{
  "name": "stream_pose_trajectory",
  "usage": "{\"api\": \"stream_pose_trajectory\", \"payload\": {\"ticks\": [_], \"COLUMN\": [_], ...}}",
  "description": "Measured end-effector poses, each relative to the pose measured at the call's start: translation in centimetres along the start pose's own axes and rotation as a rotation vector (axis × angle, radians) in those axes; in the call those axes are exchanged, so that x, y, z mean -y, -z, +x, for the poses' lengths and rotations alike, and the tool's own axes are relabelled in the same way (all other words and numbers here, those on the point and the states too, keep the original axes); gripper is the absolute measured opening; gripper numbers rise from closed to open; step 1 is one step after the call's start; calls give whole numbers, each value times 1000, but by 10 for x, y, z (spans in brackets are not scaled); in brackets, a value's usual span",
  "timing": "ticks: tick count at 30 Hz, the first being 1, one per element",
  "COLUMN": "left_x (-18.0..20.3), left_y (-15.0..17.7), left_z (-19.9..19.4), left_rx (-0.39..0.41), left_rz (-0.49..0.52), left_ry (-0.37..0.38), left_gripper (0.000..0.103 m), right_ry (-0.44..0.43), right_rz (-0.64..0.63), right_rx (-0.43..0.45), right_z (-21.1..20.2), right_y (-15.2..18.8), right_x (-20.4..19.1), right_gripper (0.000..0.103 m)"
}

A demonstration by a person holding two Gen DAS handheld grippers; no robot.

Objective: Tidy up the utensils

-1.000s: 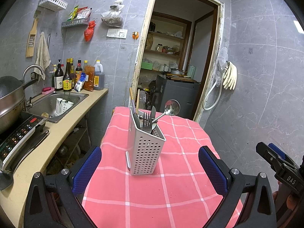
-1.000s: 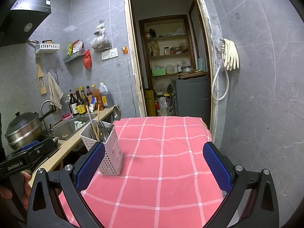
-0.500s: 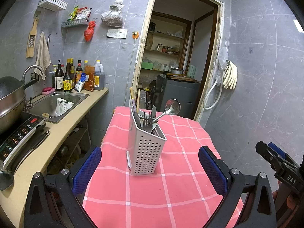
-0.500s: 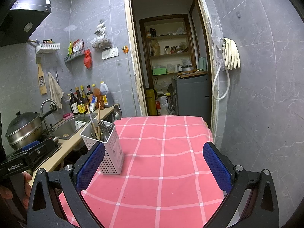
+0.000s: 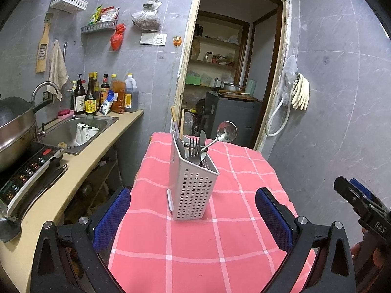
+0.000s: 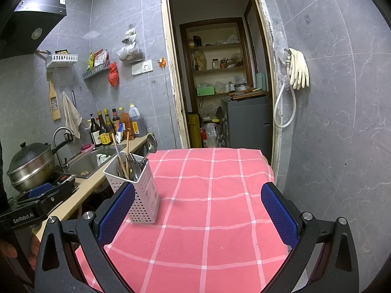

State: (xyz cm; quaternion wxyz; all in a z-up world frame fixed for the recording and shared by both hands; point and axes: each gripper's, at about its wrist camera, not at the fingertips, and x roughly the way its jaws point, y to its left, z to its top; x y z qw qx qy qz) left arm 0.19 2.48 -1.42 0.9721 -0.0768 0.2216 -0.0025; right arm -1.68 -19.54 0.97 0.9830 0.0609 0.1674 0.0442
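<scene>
- Both jaws stand wide apart with nothing between them: from the left wrist view, the left gripper [image 5: 193, 216] has its blue pads [image 5: 111, 217] spread either side of the utensil holder [image 5: 191, 183] without touching it.
- Left wrist view: the utensil holder, a white perforated caddy, stands upright on the pink checked tablecloth [image 5: 220, 244], just beyond the gripper and roughly midway between the two pads.
- Inside the holder a fork [image 5: 194, 146] stands tines up, a knife [image 5: 202, 138] rises beside it, and a ladle [image 5: 226, 131] leans out toward the doorway side; chopsticks [image 5: 174, 125] poke up at the holder's far corner.
- Left of the holder runs a beige counter [image 5: 73, 171] with a steel sink [image 5: 70, 131], and a pot [image 5: 14, 127] sits at the counter's near end.
- At the right edge, well apart from the holder, part of the right gripper [image 5: 361, 205] shows; fingers of the person's hand [image 5: 359, 254] appear below it.
- Right wrist view: the right gripper [image 6: 198, 216] is spread wide and holds nothing, over bare tablecloth.
- Here the holder [image 6: 136, 185] sits to the left, behind the left pad [image 6: 116, 213], at the cloth's counter-side edge, upright with its utensils sticking up.
- Left of the holder, the body of the left gripper [image 6: 36, 205] shows in a hand [image 6: 9, 251].
</scene>
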Motion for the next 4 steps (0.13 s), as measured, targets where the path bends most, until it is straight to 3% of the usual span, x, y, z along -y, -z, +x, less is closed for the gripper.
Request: {"api": "stream_pose_trajectory", "payload": {"ticks": [4], "left_x": [-1], "left_y": [-3], "left_z": [0], "left_rx": [-5], "left_rz": [-7], "left_ry": [-7], "left_gripper": [103], "right_ry": [0], "right_rz": [0], "right_rx": [-4], "right_z": [0], "right_y": [1], "right_x": [-1], "right_gripper": [101]}}
